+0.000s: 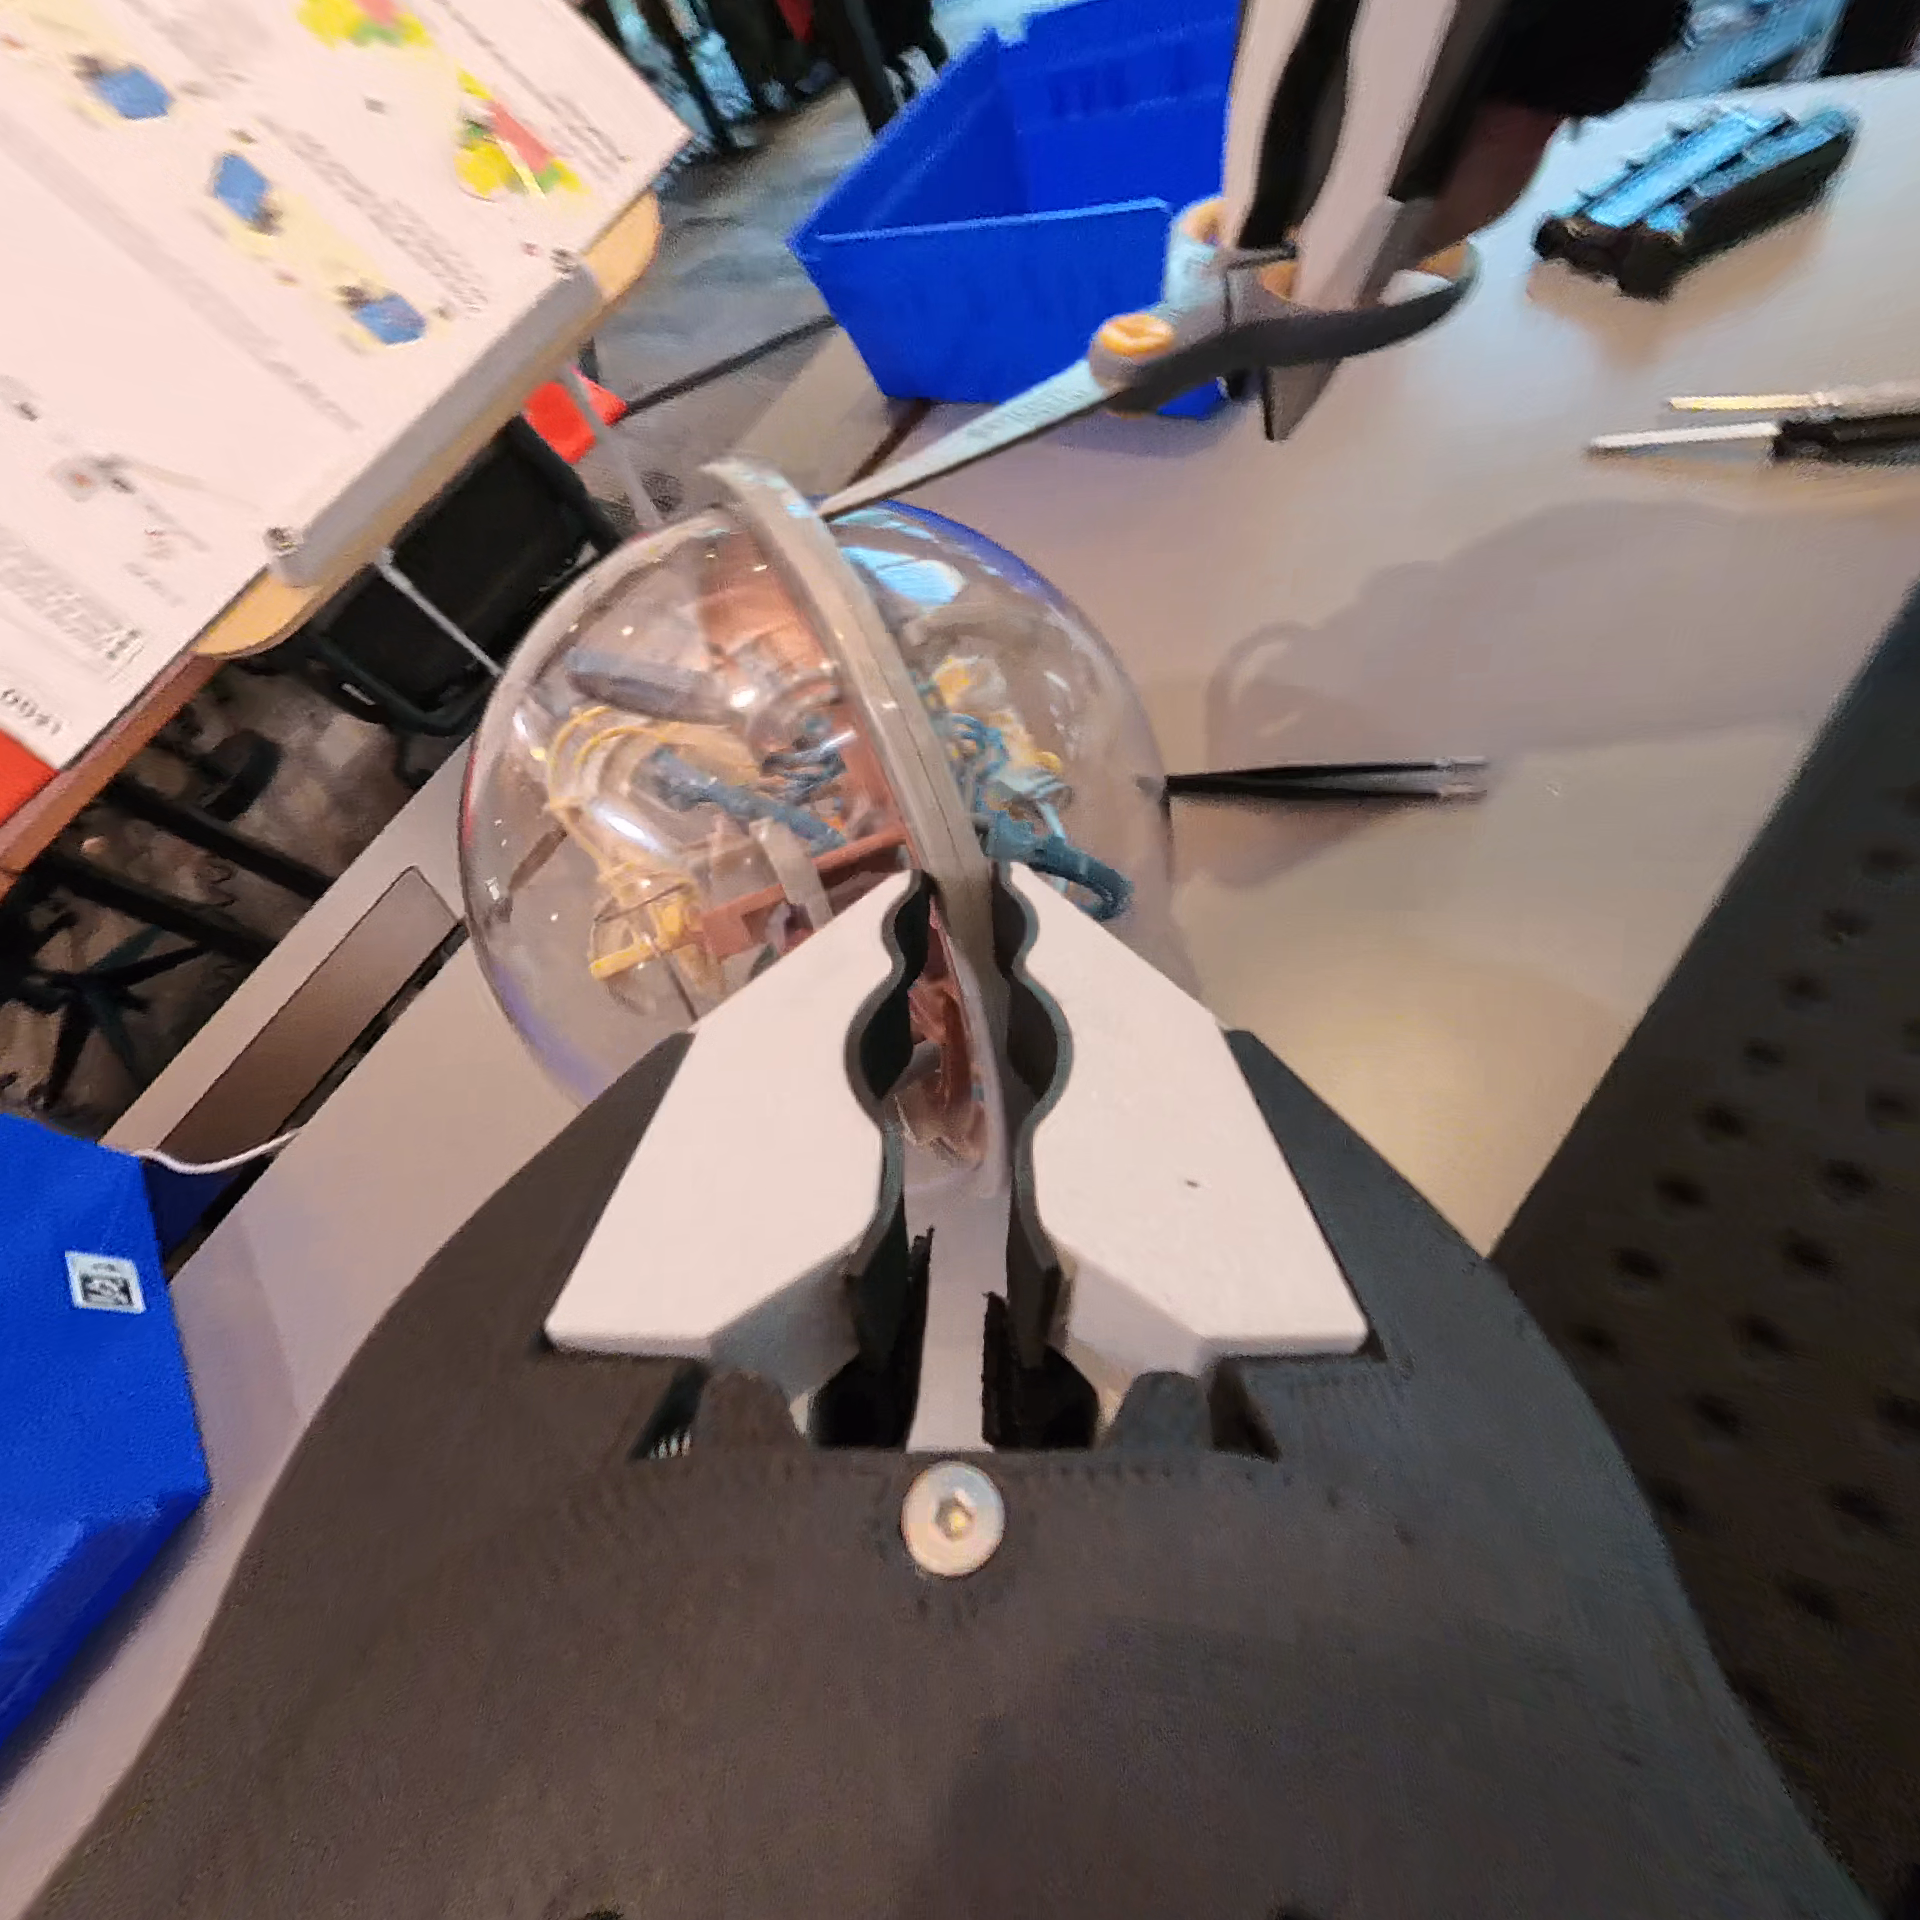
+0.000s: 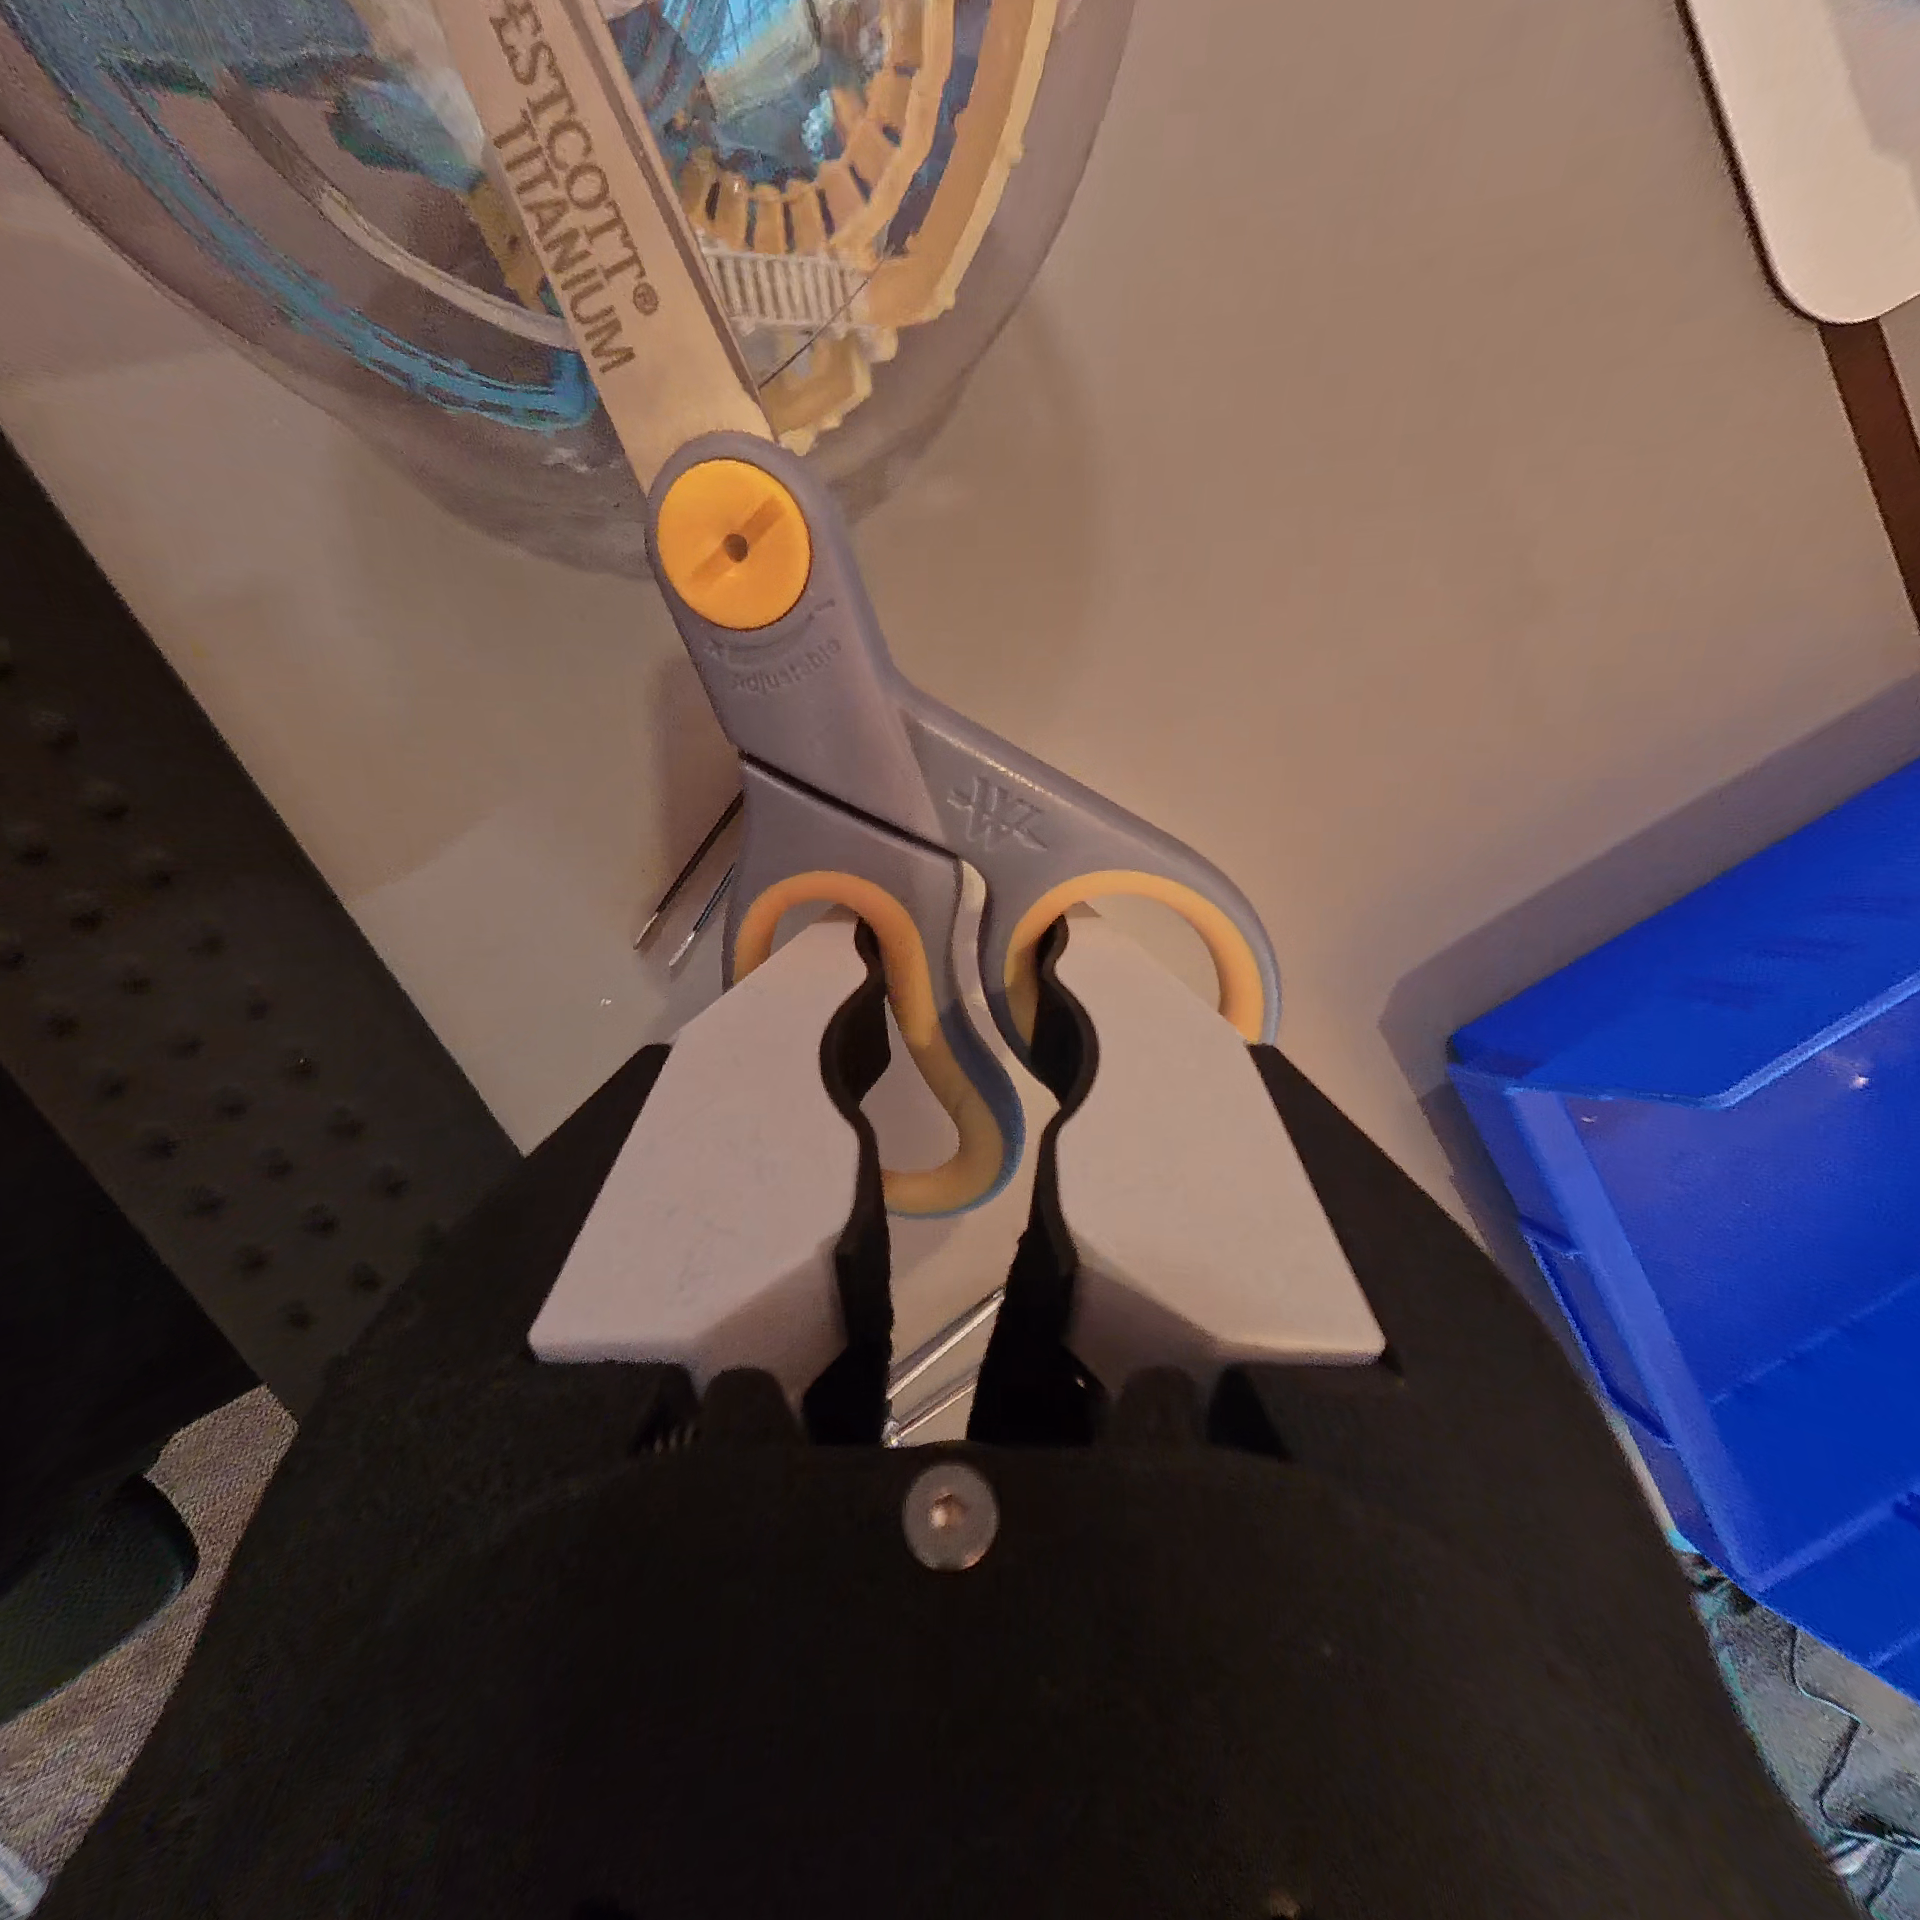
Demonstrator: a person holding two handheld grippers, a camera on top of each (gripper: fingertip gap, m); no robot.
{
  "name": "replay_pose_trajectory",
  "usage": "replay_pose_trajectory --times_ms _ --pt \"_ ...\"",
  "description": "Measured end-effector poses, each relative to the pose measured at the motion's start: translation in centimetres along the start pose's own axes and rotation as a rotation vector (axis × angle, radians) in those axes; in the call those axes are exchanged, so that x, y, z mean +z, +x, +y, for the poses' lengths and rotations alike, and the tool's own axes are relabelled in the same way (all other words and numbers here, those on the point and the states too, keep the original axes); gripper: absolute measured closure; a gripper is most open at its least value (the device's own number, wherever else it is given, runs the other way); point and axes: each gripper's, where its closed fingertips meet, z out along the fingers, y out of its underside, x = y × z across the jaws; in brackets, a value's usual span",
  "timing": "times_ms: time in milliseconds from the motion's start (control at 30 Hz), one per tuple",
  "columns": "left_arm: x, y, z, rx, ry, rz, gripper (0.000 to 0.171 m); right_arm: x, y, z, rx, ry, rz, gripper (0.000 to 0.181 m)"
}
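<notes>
One clear sphere (image 1: 727, 790), banded by a single grey rim and filled with blue, yellow and brown tracks, sits over the counter (image 1: 1455, 644) near its left edge. The left tool (image 1: 956, 914) is closed narrow on that rim, its two white fingers (image 1: 790, 1122) pinching it from either side. The right tool (image 2: 961, 961) grips one pair of scissors (image 2: 831, 748) by the grey-and-yellow handle loops, the inner sides of both loops squeezed between its two fingers (image 2: 727, 1143); the blades lie together and their tip meets the sphere's top at the rim. One pair of black tweezers (image 1: 1330, 777) lies on the counter just beyond the sphere. Farther back are two slim metal-tipped tools (image 1: 1766, 421) side by side and one black battery pack (image 1: 1694, 197) toward the far right corner. One blue bin (image 1: 987, 260) stands at the far edge, and one blue box (image 1: 73, 1434) sits at the near left edge.
</notes>
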Motion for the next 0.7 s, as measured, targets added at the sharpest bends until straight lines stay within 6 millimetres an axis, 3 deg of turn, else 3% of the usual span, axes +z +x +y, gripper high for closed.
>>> replay_pose_trajectory --times_ms 100,233,333,433,500,533,700 --pt "-1.1 -0.9 -2.0 0.067 0.064 -0.001 0.163 0.2 0.0 0.1 -0.006 -0.007 -0.007 0.161" --pt "-2.4 -5.0 -4.9 0.099 0.14 0.03 0.124 0.2 0.1 0.0 -0.026 -0.017 0.007 0.161" --pt "0.3 -7.5 -3.5 0.056 0.019 0.181 0.091 0.0 0.2 -0.1 -0.04 -0.029 0.019 0.161" --pt "2.9 -7.7 -1.2 0.065 -0.107 0.375 0.06 -0.3 0.4 -0.2 -0.047 -0.043 0.042 0.161" --pt "3.6 -6.7 -1.0 0.055 -0.114 0.535 0.061 -0.5 0.6 -0.2 -0.057 -0.06 0.062 0.162" --pt "4.1 -6.4 -0.5 0.063 -0.148 0.584 0.051 -0.6 0.5 -0.3 -0.062 -0.067 0.066 0.162" --pt "5.1 -6.5 -0.8 0.054 -0.17 0.643 0.046 -1.5 1.4 -0.3 -0.072 -0.117 0.115 0.162"
